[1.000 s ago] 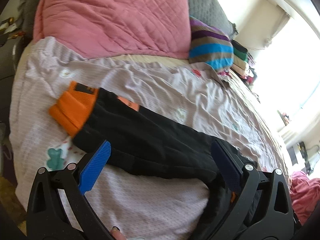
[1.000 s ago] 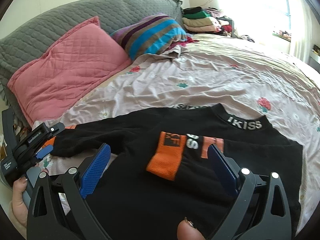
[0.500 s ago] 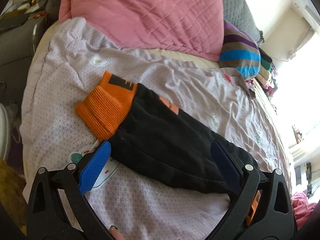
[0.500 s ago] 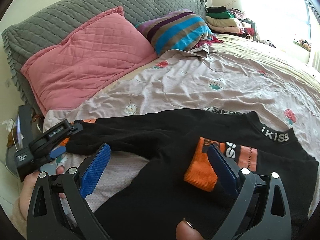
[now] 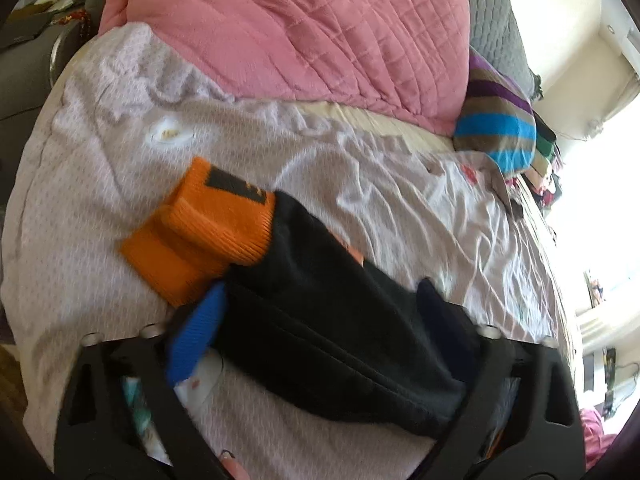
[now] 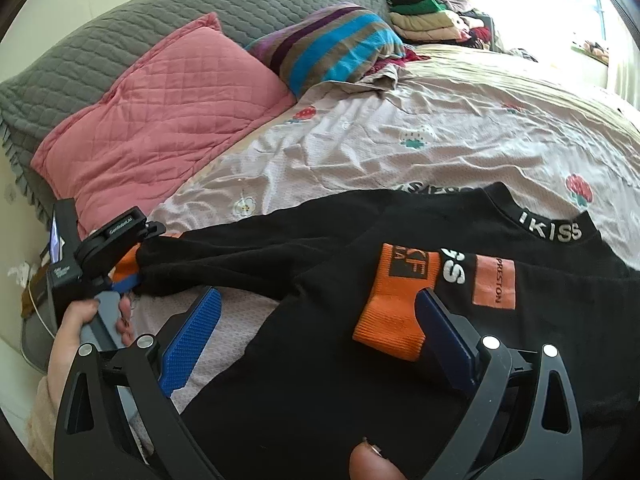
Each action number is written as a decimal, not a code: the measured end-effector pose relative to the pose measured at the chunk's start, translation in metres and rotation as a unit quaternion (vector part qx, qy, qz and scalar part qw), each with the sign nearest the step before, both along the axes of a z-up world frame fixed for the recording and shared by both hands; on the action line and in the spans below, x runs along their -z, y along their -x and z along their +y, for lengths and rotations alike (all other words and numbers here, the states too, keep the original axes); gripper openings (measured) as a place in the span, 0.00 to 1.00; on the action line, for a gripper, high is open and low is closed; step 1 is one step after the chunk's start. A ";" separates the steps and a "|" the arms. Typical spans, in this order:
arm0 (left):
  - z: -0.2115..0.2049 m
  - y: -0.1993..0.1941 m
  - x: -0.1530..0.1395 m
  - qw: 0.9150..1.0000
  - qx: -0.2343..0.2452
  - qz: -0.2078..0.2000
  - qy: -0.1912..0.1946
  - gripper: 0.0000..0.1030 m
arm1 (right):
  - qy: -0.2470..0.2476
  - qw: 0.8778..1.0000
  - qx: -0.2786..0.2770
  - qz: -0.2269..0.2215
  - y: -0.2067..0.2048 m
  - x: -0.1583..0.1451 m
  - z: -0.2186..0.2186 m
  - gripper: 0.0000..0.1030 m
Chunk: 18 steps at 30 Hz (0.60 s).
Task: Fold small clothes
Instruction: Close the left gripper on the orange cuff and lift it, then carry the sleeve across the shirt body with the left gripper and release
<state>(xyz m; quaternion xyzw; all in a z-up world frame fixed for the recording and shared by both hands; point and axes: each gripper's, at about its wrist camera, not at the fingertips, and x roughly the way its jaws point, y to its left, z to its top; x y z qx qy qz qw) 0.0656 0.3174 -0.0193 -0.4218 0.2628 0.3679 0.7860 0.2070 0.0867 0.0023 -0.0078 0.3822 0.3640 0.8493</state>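
A small black sweater (image 6: 360,380) with orange cuffs and an "IKISS" collar (image 6: 550,232) lies on the bed. One sleeve is folded over the body, its orange cuff (image 6: 394,308) on the chest. The other sleeve (image 5: 340,332) stretches out left, ending in an orange cuff (image 5: 208,236). My left gripper (image 5: 316,320) is open, its jaws around this sleeve just behind the cuff; it also shows in the right wrist view (image 6: 128,280). My right gripper (image 6: 316,336) is open and empty above the sweater's body, its right finger beside the folded cuff.
The bed has a wrinkled pale sheet (image 6: 440,152) with flower prints. A pink quilted pillow (image 6: 160,120), a striped pillow (image 6: 332,40) and a grey headboard cover (image 6: 120,32) lie at the head. A stack of folded clothes (image 6: 424,16) sits at the far corner.
My left gripper has moved forward over the outstretched sleeve, so its jaws now straddle it near the cuff. My right gripper has shifted left; the folded cuff now lies by its right finger.
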 end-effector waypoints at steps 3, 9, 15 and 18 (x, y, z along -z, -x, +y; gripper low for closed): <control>0.009 0.008 0.004 1.000 -0.021 -0.005 0.009 0.17 | -0.004 1.000 0.005 0.004 0.000 0.000 -0.004 0.94; 0.014 0.024 0.007 0.998 -0.014 -0.053 0.041 0.07 | -0.019 0.999 0.018 0.020 0.001 0.000 -0.014 0.94; 0.003 0.038 -0.012 0.993 0.012 -0.119 0.026 0.05 | -0.033 0.999 0.028 0.030 0.004 0.001 -0.027 0.94; -0.007 0.040 -0.026 0.990 0.032 -0.139 -0.001 0.05 | -0.038 0.998 0.033 0.035 0.005 0.001 -0.034 0.94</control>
